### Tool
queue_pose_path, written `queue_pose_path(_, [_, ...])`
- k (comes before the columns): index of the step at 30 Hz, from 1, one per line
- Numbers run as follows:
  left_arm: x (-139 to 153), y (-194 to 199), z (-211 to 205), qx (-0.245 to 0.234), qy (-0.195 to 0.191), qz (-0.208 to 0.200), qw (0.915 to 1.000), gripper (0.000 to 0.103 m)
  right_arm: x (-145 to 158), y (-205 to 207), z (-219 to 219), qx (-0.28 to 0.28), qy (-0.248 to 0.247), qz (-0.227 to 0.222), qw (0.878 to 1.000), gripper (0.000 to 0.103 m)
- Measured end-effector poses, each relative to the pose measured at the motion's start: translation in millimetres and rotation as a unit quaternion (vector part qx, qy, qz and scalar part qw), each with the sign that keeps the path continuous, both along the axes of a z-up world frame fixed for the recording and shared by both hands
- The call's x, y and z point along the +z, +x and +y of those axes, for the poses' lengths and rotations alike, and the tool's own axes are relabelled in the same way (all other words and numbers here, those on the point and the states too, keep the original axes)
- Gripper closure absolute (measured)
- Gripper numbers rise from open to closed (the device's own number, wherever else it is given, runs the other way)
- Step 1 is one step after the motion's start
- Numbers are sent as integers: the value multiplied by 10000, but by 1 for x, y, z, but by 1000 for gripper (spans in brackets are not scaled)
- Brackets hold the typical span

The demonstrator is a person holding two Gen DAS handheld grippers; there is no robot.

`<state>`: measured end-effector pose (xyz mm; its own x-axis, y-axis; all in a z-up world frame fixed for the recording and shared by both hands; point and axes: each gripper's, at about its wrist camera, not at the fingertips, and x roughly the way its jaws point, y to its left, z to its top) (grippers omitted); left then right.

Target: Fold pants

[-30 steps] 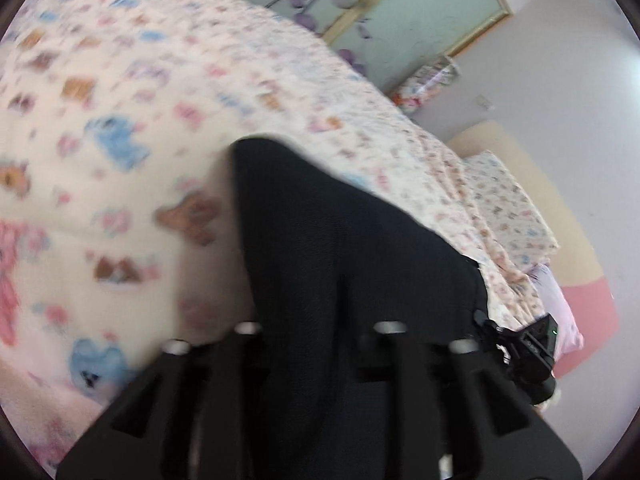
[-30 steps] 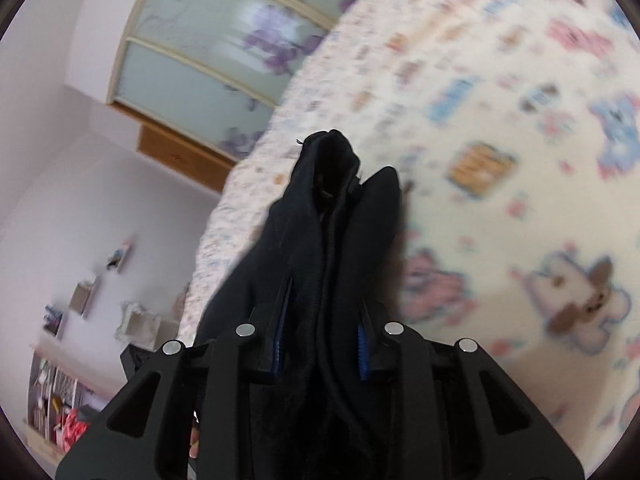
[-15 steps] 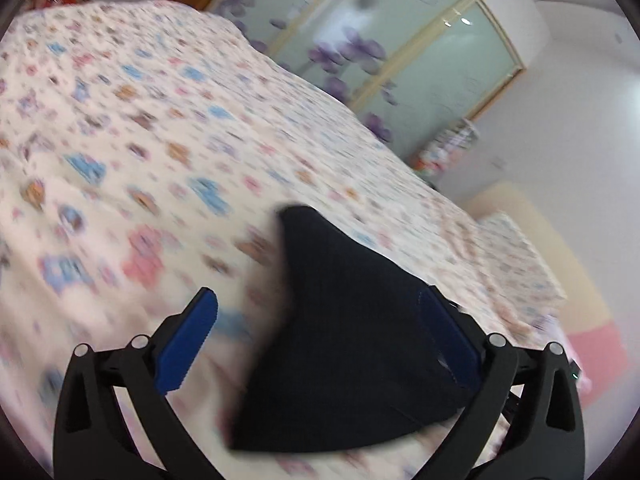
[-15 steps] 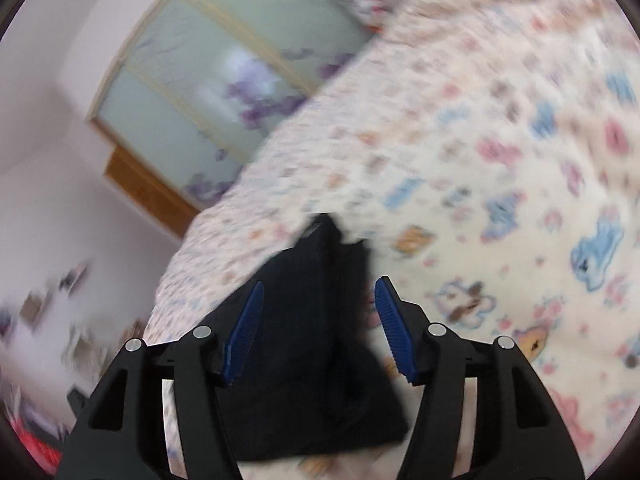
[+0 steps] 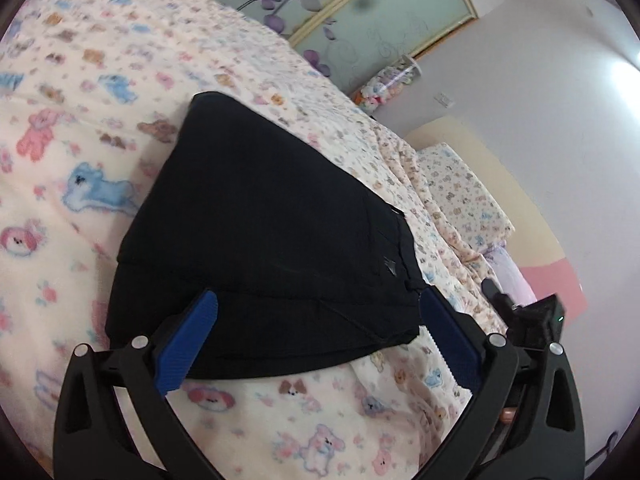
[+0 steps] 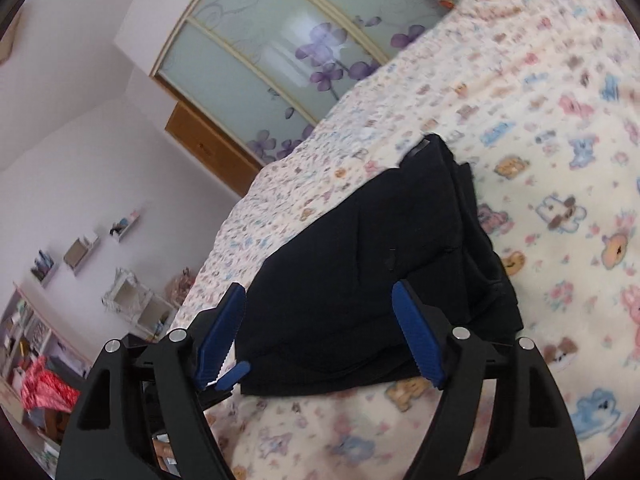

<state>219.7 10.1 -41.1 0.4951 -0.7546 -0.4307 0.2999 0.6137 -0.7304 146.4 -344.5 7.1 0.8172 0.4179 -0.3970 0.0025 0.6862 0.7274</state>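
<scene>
Black pants lie folded into a compact stack on the bedspread, a cream cover printed with bears and puppies, as I look down both wrist cameras. From my left gripper the near folded edge runs just ahead of the fingertips, with open bedspread on the near side and to the left; to the right the bed's edge drops off near a pillow and the wall. From my right gripper the stack's layered edges show on its right side, with a broad spread of cover beyond and the bed's edge falling away on the left toward shelves. A sliding wardrobe door with purple flowers stands past the far end of the bed. I can read no labels or writing anywhere. Both pairs of blue-padded fingers are spread wide, gripping nothing; whether they touch the cloth I cannot tell.
</scene>
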Motion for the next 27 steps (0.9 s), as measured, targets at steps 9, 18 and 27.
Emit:
queue_pose_path(9, [-24, 11, 6, -30, -244, 329, 9992, 2, -39, 2, -17, 2, 609, 437, 9972, 37])
queue_pose_path(18, [33, -62, -11, 576, 1796, -932, 9776, 2, 24, -36, 16, -205, -812, 312, 9960, 18])
queue_pose_path(27, [46, -128, -33, 1244, 3326, -2286, 9065, 2, 27, -73, 70, -541, -2945, 33, 9541, 12])
